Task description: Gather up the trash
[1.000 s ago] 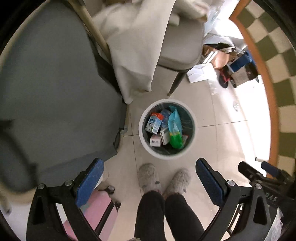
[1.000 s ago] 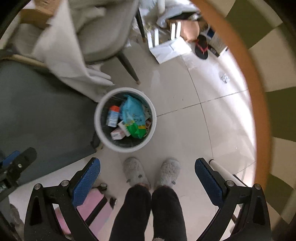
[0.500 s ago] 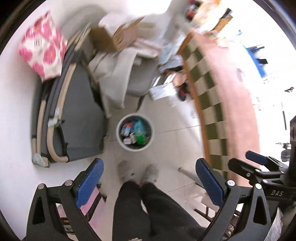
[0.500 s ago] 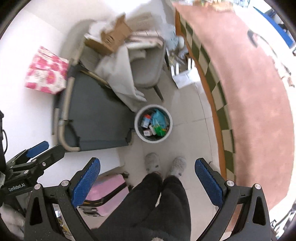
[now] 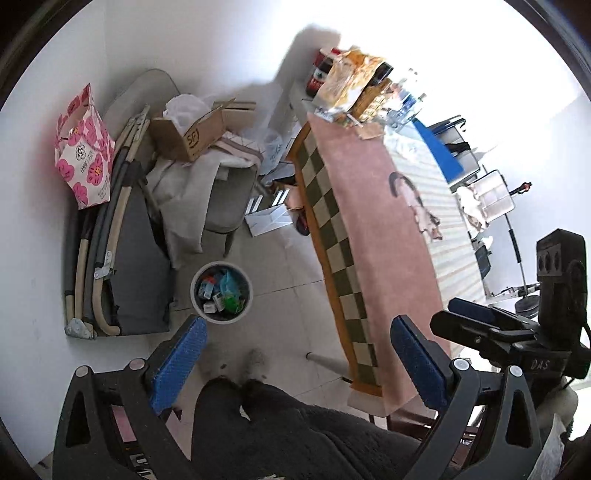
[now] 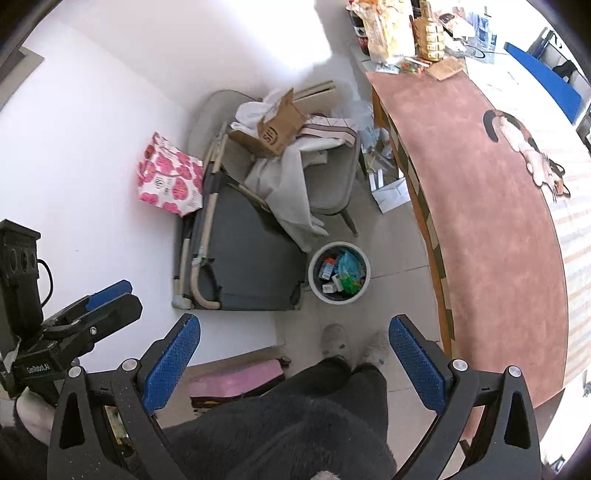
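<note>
A round white trash bin (image 5: pixel 221 291) stands on the tiled floor, holding small boxes and blue and green wrappers. It also shows in the right wrist view (image 6: pixel 338 272). My left gripper (image 5: pixel 295 363) is open and empty, held high above the floor with the bin far below it. My right gripper (image 6: pixel 293 363) is open and empty at a similar height. The right gripper also shows at the right of the left wrist view (image 5: pixel 491 325), and the left gripper at the left of the right wrist view (image 6: pixel 85 314).
A table with a pink cat mat (image 5: pixel 369 229) and checkered edge runs along the right; snack bags and bottles (image 6: pixel 406 33) sit at its far end. A grey folded cot (image 6: pixel 240 258), chair with cardboard box (image 5: pixel 195 136), pink flowered bag (image 5: pixel 85 155) and pink suitcase (image 6: pixel 236 380) crowd the left.
Both grippers have risen far above the bin and tilted up; the bin now looks small and the tabletop has come into view. Both stayed open.
</note>
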Motion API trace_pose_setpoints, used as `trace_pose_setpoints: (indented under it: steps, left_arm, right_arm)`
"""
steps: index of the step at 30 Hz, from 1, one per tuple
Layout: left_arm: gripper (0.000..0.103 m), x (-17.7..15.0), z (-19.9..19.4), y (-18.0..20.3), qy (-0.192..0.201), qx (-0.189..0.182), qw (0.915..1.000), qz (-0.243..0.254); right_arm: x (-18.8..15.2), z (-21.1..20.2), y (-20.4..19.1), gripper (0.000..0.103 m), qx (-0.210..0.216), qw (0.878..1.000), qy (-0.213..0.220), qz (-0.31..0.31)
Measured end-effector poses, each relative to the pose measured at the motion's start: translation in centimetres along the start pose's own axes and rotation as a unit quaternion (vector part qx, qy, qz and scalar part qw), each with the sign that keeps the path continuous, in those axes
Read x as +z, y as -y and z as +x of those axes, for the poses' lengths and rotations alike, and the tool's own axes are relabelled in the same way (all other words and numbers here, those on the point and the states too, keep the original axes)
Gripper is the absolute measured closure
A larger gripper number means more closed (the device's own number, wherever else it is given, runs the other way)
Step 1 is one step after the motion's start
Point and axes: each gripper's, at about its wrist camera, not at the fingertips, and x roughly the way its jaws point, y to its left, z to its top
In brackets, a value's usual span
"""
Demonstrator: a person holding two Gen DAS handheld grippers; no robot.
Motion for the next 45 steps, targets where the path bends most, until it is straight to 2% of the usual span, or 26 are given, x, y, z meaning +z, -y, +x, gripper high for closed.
trace_pose_setpoints:
  steps: [6, 17, 45]
  left_arm:
    - [0.001, -0.2, -2.4, 0.6, 0.015, -0.009, 0.9998, -0.005]
    - [0.001, -0.6, -4.3, 0.0, 0.027, -0.009, 0.9993, -0.025]
    - [0.001, -0.8, -4.6, 0.7, 0.018, -0.016, 0.9997, -0.006]
  right_arm:
    - [0.3, -1.9, -1.5, 0.0, 0.007, 1.0, 0.001, -0.022]
    - [0.5, -2.3, -3.4, 0.0, 0.028, 0.998, -0.015, -0.045]
    - [-0.3, -3.3, -3.3, 0.0, 0.032, 0.999, -0.014, -0.041]
